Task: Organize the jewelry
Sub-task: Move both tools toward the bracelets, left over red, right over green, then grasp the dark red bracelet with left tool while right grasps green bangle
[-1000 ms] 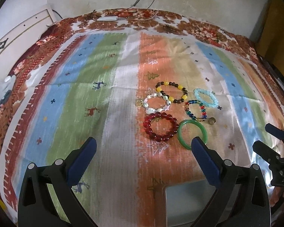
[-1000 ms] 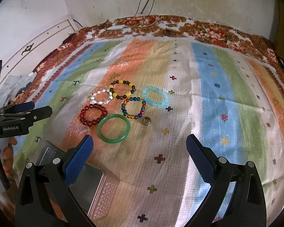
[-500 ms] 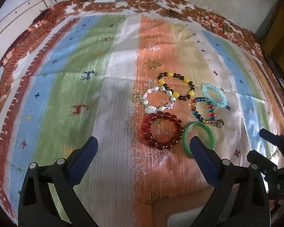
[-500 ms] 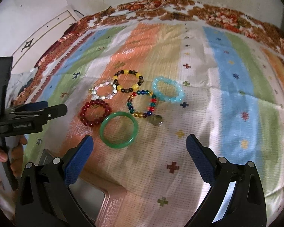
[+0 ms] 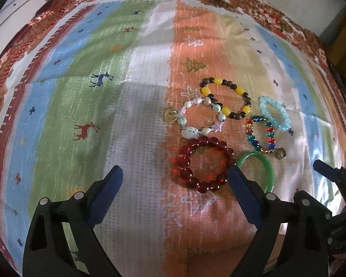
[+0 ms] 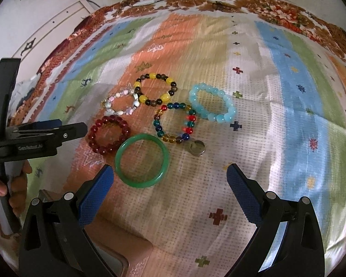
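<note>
Nearest the left gripper [image 5: 174, 180], the red bead bracelet [image 5: 203, 165] lies flat on the striped cloth [image 5: 131, 106], just ahead of the jaws and toward their right-hand pad; the jaws stand wide and are closing, with nothing between them. The green bangle [image 6: 141, 160] lies just ahead of the right gripper [image 6: 170, 180], by its left pad; those jaws are spread and empty. Beyond lie the multicolour bracelet [image 6: 175, 122], a small metal ring [image 6: 197, 149], the pale charm bracelet [image 5: 197, 117], the yellow-and-dark bracelet [image 5: 226, 98] and the light blue bracelet [image 6: 212, 105].
</note>
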Available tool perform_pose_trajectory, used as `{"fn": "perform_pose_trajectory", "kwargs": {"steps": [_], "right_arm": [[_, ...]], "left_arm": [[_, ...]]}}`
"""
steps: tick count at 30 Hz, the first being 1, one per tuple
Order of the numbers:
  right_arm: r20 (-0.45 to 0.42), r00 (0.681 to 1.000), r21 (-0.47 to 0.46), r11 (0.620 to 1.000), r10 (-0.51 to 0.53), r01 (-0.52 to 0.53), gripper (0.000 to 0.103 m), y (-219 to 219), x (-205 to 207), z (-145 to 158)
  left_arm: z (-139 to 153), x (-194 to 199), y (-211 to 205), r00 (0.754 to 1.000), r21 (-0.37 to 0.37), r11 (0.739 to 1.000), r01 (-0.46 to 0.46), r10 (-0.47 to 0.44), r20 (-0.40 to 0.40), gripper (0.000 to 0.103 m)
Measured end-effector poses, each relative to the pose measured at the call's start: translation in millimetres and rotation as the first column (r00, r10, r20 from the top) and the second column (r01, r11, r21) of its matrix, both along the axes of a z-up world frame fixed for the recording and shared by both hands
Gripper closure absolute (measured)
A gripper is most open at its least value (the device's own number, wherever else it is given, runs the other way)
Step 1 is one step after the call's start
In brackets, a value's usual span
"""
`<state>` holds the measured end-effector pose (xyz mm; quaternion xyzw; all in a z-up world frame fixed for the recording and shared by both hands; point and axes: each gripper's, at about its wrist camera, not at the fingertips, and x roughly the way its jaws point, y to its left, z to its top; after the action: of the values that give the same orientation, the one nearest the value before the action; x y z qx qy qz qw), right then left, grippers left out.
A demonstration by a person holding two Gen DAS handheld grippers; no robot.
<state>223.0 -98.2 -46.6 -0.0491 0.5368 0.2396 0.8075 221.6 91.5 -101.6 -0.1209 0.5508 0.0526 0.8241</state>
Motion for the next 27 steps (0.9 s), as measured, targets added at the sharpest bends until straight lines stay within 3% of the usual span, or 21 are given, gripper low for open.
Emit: {"fn": "perform_pose_trajectory", "kwargs": {"steps": [12, 15, 27], "right_arm": [[-0.023, 1.0, -0.041, 0.999, 0.021, -0.022, 0.004, 14, 8, -17], [-0.039, 0.999, -0.053, 0.998, 0.021, -0.023, 0.014, 16, 12, -24], [-0.075, 0.997, -0.089, 0.996, 0.014, -0.021, 0.025, 20, 19, -43]], "left_arm": [[-18, 14, -1, 0.999, 0.028, 0.999, 0.031, -0.03, -0.046, 0.022], [-21, 15, -2, 0.998, -0.017, 0.999, 0.037, -0.038, -0.054, 0.022], [-26, 18, -2, 0.997, 0.035, 0.998, 0.046, -0.043, -0.071, 0.03]]}}
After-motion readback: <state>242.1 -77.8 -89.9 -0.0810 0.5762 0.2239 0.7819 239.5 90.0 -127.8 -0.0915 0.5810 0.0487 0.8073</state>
